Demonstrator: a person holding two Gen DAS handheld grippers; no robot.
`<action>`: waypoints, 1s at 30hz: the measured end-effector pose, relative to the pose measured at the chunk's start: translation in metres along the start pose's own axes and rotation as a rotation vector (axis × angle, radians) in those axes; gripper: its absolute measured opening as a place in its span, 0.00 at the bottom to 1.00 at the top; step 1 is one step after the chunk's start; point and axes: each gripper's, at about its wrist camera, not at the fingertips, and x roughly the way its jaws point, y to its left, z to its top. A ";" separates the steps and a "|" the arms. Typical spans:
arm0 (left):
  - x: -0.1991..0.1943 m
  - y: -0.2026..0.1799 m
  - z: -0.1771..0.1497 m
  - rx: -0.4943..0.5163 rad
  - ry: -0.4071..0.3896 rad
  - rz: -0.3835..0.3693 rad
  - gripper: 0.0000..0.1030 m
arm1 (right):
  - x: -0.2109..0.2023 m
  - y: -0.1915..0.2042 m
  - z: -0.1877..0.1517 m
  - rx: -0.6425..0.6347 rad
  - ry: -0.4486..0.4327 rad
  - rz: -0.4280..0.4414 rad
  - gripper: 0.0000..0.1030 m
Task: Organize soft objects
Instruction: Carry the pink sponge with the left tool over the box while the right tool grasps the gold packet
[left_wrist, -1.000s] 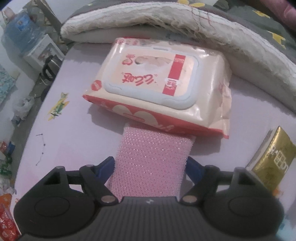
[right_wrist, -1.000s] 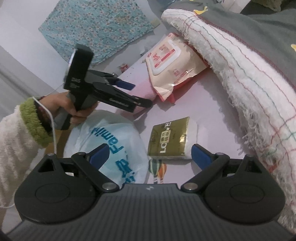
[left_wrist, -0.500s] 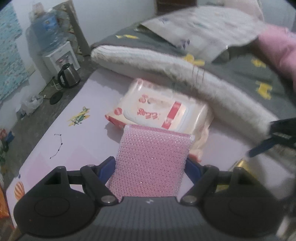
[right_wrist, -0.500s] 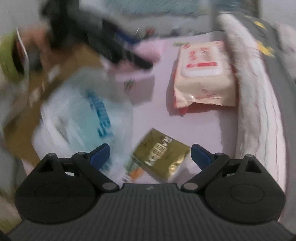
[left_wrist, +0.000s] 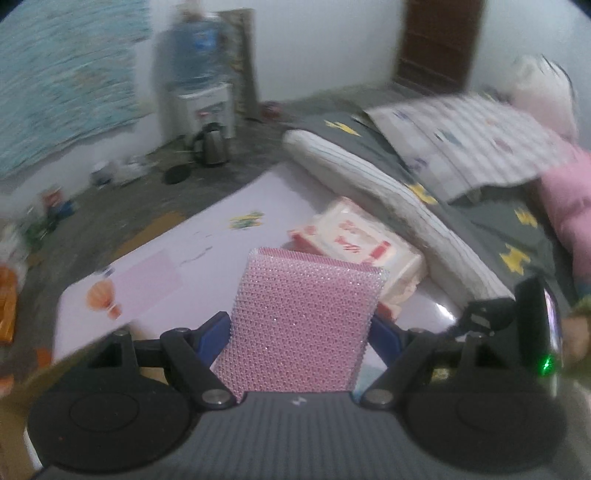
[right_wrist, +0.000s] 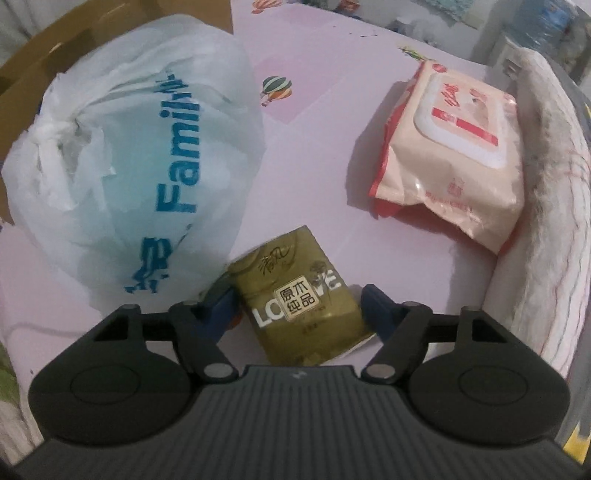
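My left tongs (left_wrist: 299, 328) are clamped on the pink sponge (left_wrist: 301, 325), which a second ago hung just above the wet-wipes pack (left_wrist: 360, 245) and now rides well above it, the pack lying ahead and to the right on the pink bench (left_wrist: 207, 236). My right tongs (right_wrist: 299, 306) have just been closing around the gold tissue pack (right_wrist: 299, 295), now between the fingers where earlier it lay ahead of them; I cannot tell whether both pads press it. The white plastic bag (right_wrist: 140, 158) sits ahead-left.
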 end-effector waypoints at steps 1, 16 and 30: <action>-0.013 0.008 -0.008 -0.035 -0.008 0.018 0.79 | -0.001 0.003 -0.004 0.006 -0.005 -0.007 0.64; -0.125 0.109 -0.216 -0.740 -0.084 0.180 0.79 | -0.049 0.003 -0.080 0.440 -0.139 0.003 0.60; -0.137 0.118 -0.306 -1.232 -0.264 0.365 0.80 | -0.075 -0.005 -0.122 0.773 -0.323 0.238 0.60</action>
